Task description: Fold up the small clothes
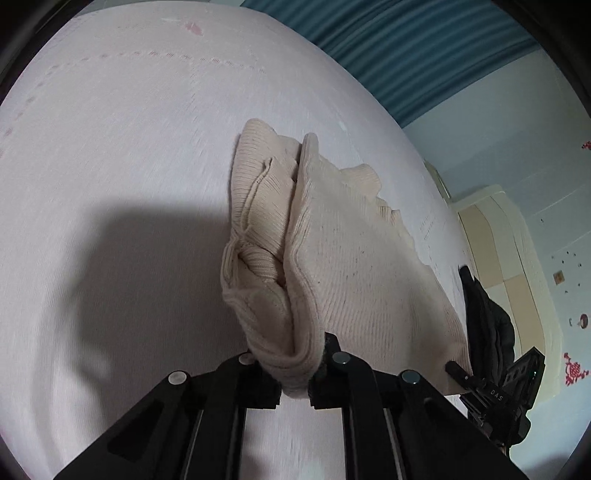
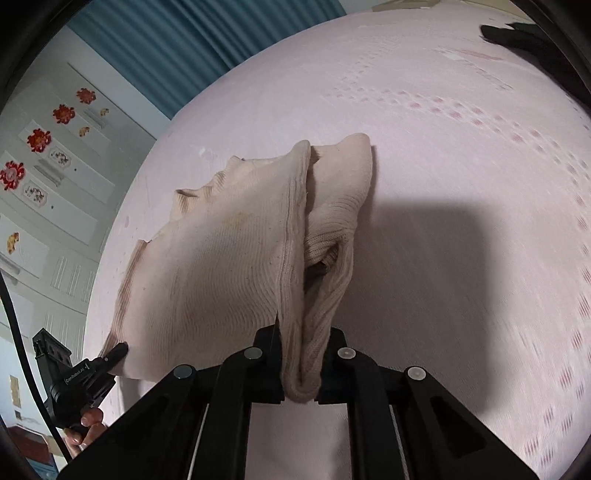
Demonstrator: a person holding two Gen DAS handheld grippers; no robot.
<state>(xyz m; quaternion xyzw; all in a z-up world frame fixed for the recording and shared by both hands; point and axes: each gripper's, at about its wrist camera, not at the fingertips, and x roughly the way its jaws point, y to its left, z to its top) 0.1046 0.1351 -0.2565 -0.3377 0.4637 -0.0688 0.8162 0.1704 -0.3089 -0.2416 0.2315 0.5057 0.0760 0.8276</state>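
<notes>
A cream ribbed knit garment (image 1: 351, 266) hangs stretched between my two grippers above a pale pink sheet (image 1: 110, 166). My left gripper (image 1: 295, 384) is shut on one bunched corner of its edge. My right gripper (image 2: 301, 387) is shut on the other corner of the same garment (image 2: 221, 258). The cloth is doubled over, with a folded layer hanging beside the main panel. The right gripper also shows at the right edge of the left wrist view (image 1: 458, 369), and the left gripper at the lower left of the right wrist view (image 2: 118, 350).
A dark garment (image 1: 487, 321) lies on the sheet beyond the cream one; it also shows at the top right of the right wrist view (image 2: 524, 35). A teal curtain (image 1: 406, 48) and pale wardrobe (image 1: 498, 240) stand past the bed.
</notes>
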